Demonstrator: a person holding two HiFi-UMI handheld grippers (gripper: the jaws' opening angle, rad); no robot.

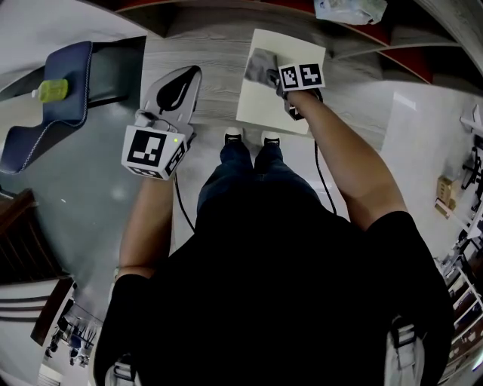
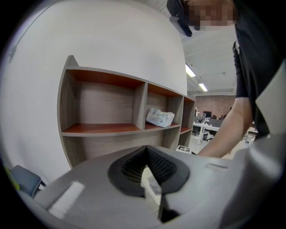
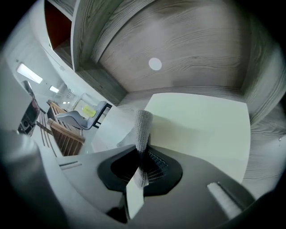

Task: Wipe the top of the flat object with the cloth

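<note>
Cloth (image 1: 260,66), grey and bunched, lies on the upper left part of a pale cream flat board (image 1: 264,105), which rests on wood-grain flooring right of centre in the head view.

At the far left of that view stands a blue chair (image 1: 53,113) with a small yellow-green item (image 1: 53,91) on it, too small to identify. Next comes the left gripper (image 1: 189,75), held above the floor just left of the board and apart from it. In its own view the left gripper (image 2: 146,154) has its ridged pads closed together with nothing between them, pointing at a shelf unit (image 2: 103,129) that holds a white packet (image 2: 159,117).

Two shoe tips (image 1: 234,136) show below the board's near edge. Further right, the right gripper (image 1: 279,79) reaches over the board. Its marker cube covers the jaws from above, and the forearm hides the board's near right corner. In its own view the right gripper (image 3: 140,152) is clenched on a fold of the cloth (image 3: 143,127), which rises in a narrow strip. The gripper body cuts off the board's (image 3: 201,125) near edge. The packet (image 1: 349,9) is cropped by the top of the head view.
</note>
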